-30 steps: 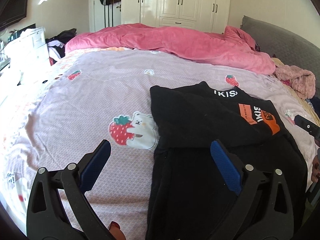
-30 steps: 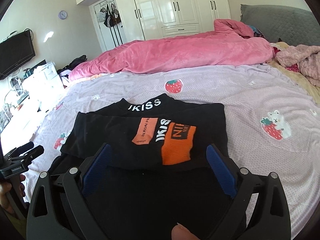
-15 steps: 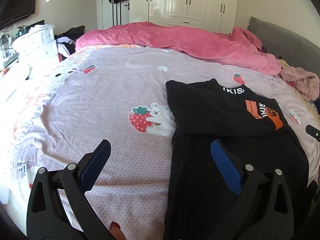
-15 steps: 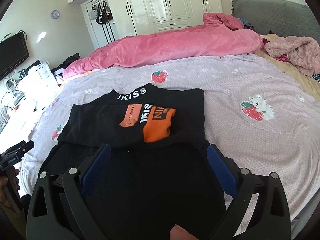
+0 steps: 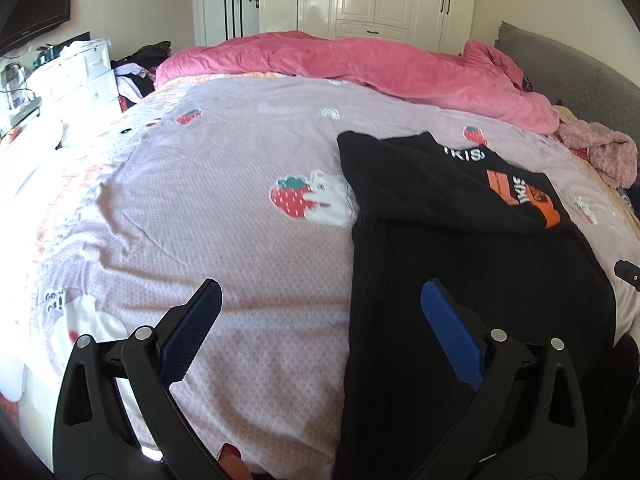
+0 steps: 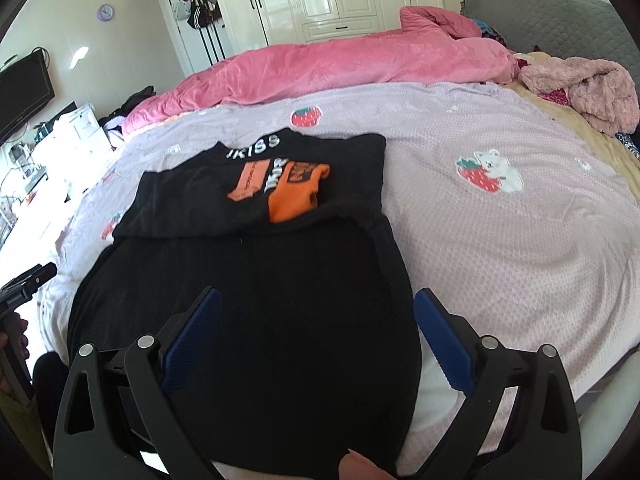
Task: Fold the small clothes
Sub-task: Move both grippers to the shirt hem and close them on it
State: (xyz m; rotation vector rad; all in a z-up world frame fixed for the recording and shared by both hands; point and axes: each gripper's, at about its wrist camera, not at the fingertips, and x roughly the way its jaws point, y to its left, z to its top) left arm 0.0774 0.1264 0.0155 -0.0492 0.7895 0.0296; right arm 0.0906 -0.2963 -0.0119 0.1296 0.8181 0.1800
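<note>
Lilac strawberry-print bedspread (image 5: 240,184) under a half-folded black shirt (image 6: 256,280) (orange patch), left gripper (image 5: 318,300) and right gripper (image 6: 316,306) both wide, empty.

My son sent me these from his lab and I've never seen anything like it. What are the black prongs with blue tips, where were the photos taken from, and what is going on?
No robot here: a person holds a two-finger claw in each hand, each with a wide-angle camera looking along its fingers. One picture looks out from the left claw, the other from the right claw. The blue tips are grip pads. Both claws are open and hold nothing. They hover over a bed with a strawberry-print cover. On it lies a black shirt, partly folded, its top section with orange patches laid over the rest. A pink quilt is heaped at the far side. The left claw's handle shows at the edge of the right view.
</note>
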